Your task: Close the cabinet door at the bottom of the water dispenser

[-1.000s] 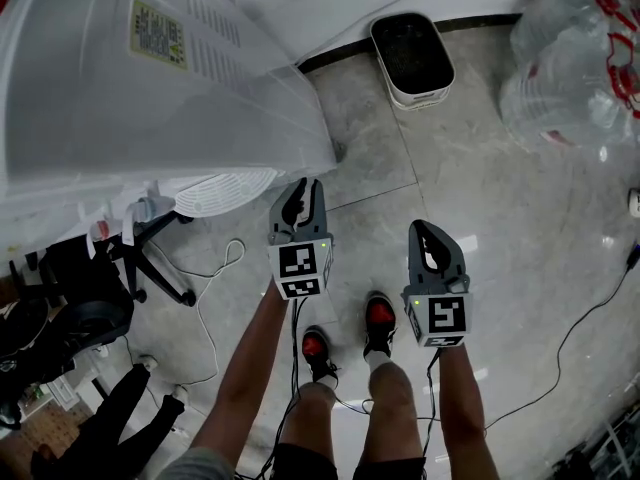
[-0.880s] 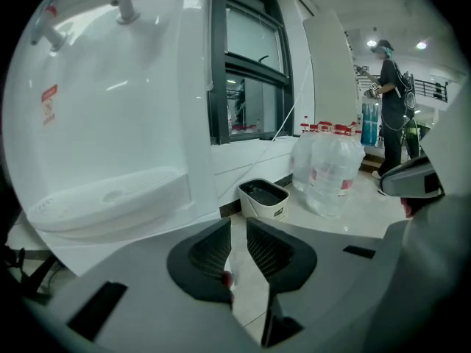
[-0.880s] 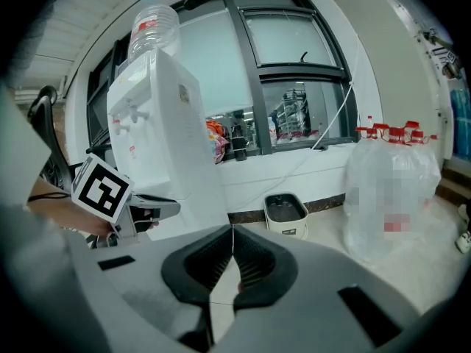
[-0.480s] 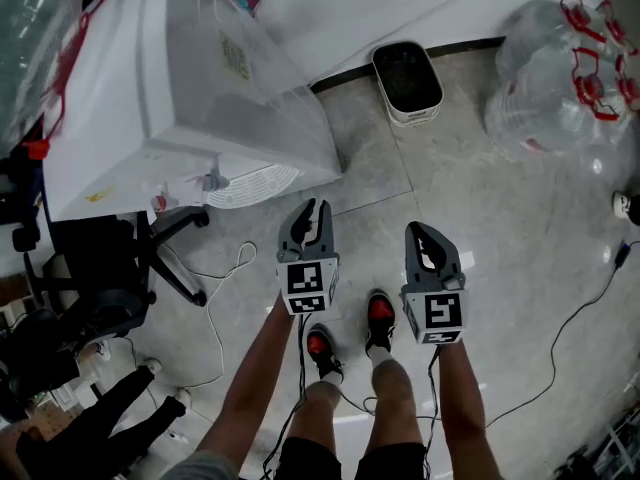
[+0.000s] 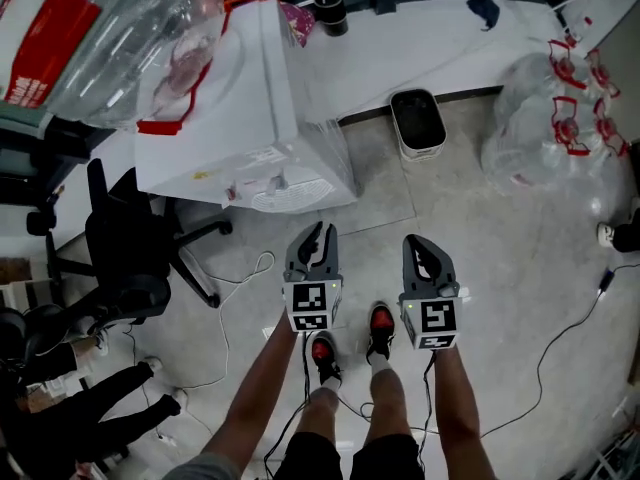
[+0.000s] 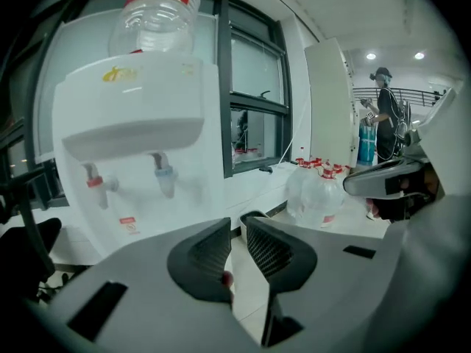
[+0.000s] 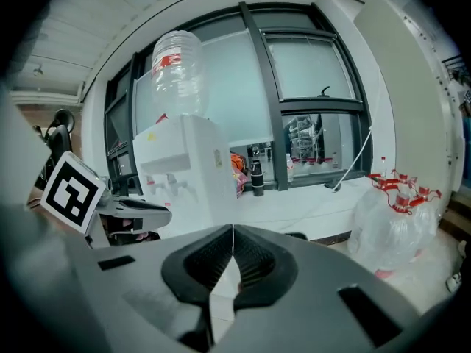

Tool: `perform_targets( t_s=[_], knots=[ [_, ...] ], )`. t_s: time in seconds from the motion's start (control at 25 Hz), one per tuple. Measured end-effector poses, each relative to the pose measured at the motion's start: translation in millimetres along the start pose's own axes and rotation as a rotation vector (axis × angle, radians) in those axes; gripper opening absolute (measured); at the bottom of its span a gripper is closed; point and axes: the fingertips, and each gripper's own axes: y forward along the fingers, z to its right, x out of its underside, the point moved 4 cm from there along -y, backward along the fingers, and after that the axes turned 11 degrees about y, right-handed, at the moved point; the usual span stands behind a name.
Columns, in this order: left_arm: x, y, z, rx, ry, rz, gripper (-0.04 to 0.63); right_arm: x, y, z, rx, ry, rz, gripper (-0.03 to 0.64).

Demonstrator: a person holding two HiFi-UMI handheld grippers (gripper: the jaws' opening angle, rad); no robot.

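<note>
Left gripper view: left gripper (image 6: pixel 237 228) has its jaws a narrow slot apart, with nothing between them and nothing touched. Right gripper view: right gripper (image 7: pixel 232 232) jaws are pinched tip to tip, empty.

Head view: both are held low over the floor, side by side ahead of the person's feet. They point toward the water dispenser (image 5: pixel 250 118), which stands ahead and to the left, near but clear of both. The left gripper is the closer one. The bottle (image 6: pixel 158 6) sits on top and the taps (image 6: pixel 163 175) face us.

Cabinet door: not visible. Head view looks down on the dispenser's top, and in the left gripper view the gripper's own body covers the lower front. Can't tell how far ajar it is.

Judgement: approach step, no contact yet. Next move needs a drop to the dispenser's base, a gripper on the door's free edge, and a flat push until it seats. No grasp needed, so the jaws are fine as they are. Watch the floor cable (image 5: pixel 225 318) and the chair (image 5: pixel 130 248) left of the unit.
</note>
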Motion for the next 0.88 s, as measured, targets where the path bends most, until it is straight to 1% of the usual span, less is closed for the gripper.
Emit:
perform_targets(
  t_s=[0.24, 0.56, 0.76, 0.88],
  knots=[
    [-34.8, -45.1, -27.6, -0.048, -0.028, 0.021, 0.075, -41.2, -11.8, -41.4, -0.057, -0.033, 0.009, 0.020],
    [-73.1, -119.4, -65.2, -0.100, -0.058, 0.041, 0.067, -96.5, -35.6, -100.7, -0.124, -0.072, 0.026, 0.020],
    [-103.3, -160.6, -87.7, -0.145, -0.059, 0.097, 0.061, -129.0, -51.6, -137.5, -0.170, -0.108, 0.020, 0.020],
    [-118.2, -186.9, -102.0, -0.168, -0.050, 0.114, 0.054, -149.2, -61.3, -160.9, -0.195, -0.126, 0.046, 0.020]
  ],
)
